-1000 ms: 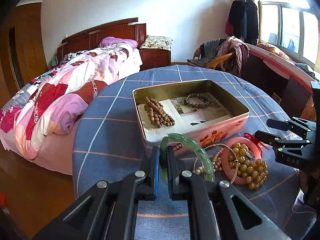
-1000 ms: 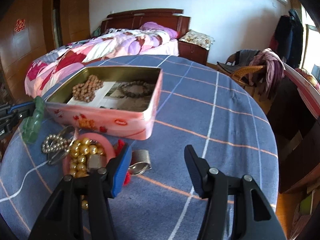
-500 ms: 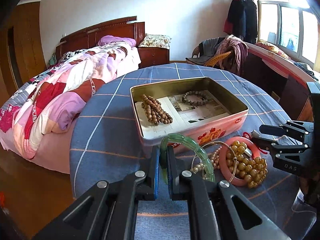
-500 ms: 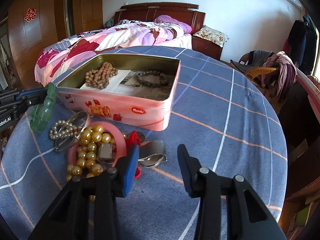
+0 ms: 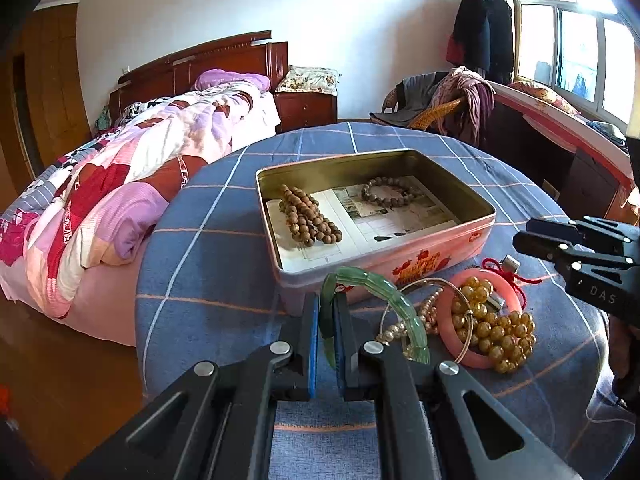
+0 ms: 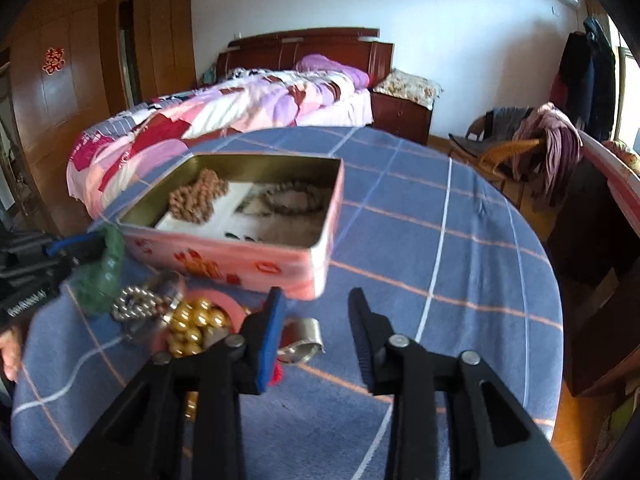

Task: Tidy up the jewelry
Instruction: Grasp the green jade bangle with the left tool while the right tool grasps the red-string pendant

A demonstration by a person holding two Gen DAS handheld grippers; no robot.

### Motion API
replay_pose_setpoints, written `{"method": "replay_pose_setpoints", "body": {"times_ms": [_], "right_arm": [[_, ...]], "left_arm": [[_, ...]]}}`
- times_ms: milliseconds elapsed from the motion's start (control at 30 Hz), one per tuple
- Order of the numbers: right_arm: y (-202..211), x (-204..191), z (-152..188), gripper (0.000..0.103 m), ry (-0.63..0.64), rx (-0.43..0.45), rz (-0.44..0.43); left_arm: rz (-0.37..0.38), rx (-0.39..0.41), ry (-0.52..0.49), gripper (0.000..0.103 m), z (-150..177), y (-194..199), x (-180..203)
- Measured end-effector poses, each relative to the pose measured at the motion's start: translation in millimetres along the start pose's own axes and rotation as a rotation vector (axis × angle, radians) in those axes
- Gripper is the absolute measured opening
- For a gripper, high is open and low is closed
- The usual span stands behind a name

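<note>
My left gripper is shut on a green jade bangle, held just in front of the open pink tin. The tin holds a brown bead string and a dark bead bracelet on paper. A pile lies before the tin: a pink bangle, gold beads, a pearl string and a thin silver bangle. My right gripper is open over a silver ring-shaped piece, at the tin's near corner. The green bangle also shows in the right wrist view.
The round table has a blue checked cloth. A bed with a pink quilt stands beyond it to the left. A wicker chair with clothes and a desk under the window are to the right.
The left gripper has kept its hold on the green bangle and barely moved. The right gripper has closed partway and shifted over the silver piece; its view is blurred by motion.
</note>
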State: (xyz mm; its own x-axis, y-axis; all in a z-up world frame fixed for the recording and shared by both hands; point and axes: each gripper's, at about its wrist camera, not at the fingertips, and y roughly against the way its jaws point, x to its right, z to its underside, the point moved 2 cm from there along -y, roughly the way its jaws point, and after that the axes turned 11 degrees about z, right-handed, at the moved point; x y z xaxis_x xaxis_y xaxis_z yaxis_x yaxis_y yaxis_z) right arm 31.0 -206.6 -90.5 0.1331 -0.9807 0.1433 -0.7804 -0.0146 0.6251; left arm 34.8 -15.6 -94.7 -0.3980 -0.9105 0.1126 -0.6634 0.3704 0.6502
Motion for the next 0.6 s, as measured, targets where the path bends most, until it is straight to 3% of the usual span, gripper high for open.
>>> {"method": "replay_pose_setpoints", "body": {"times_ms": [67, 333, 600], "right_arm": [[-5, -8, 0, 0.023, 0.027, -0.012, -0.002], [-21, -24, 2, 0.023, 0.085, -0.058, -0.043], [-20, -37, 8, 0.015, 0.186, -0.071, -0.045]], "left_arm": [[0.002, -0.009, -0.002, 0.006, 2, -3, 1], [0.008, -0.025, -0.001, 0.006, 4, -8, 1], [0.011, -0.026, 0.0, 0.006, 3, -9, 0]]}}
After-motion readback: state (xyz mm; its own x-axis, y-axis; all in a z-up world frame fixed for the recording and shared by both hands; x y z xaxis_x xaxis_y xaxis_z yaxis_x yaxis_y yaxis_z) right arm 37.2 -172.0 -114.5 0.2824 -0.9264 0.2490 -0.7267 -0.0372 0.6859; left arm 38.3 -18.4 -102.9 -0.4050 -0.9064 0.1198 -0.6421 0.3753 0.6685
